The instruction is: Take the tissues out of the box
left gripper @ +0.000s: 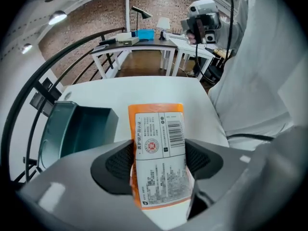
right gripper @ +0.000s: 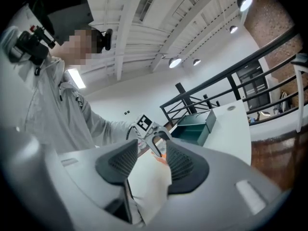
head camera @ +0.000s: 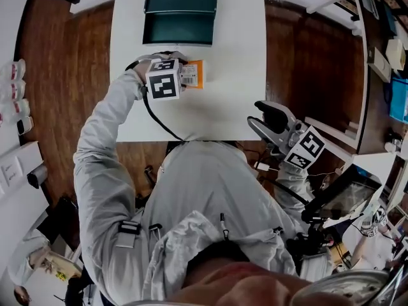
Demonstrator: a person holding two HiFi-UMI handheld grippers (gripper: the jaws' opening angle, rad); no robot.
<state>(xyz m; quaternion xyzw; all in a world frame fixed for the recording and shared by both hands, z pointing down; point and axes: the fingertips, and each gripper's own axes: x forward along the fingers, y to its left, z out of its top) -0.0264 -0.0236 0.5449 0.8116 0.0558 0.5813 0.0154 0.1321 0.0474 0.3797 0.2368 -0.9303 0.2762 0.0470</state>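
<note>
My left gripper (left gripper: 158, 160) is shut on an orange tissue pack (left gripper: 159, 148), its printed white label facing up. In the head view this gripper (head camera: 173, 76) holds the tissue pack (head camera: 193, 74) over the white table (head camera: 223, 107), just in front of the dark green box (head camera: 180, 11), whose lid stands open. The same green box (left gripper: 72, 129) lies to the pack's left in the left gripper view. My right gripper (head camera: 260, 115) stands open and bare at the table's near right edge. Its own view shows the jaws (right gripper: 149, 160) apart, with the left gripper (right gripper: 150, 130) and the box (right gripper: 195, 126) beyond.
The table's near edge (head camera: 210, 139) runs close to my body. More white desks (left gripper: 159, 44) with a lamp and small items stand across the wooden floor (head camera: 312, 62). A black railing (right gripper: 226, 88) runs behind the table.
</note>
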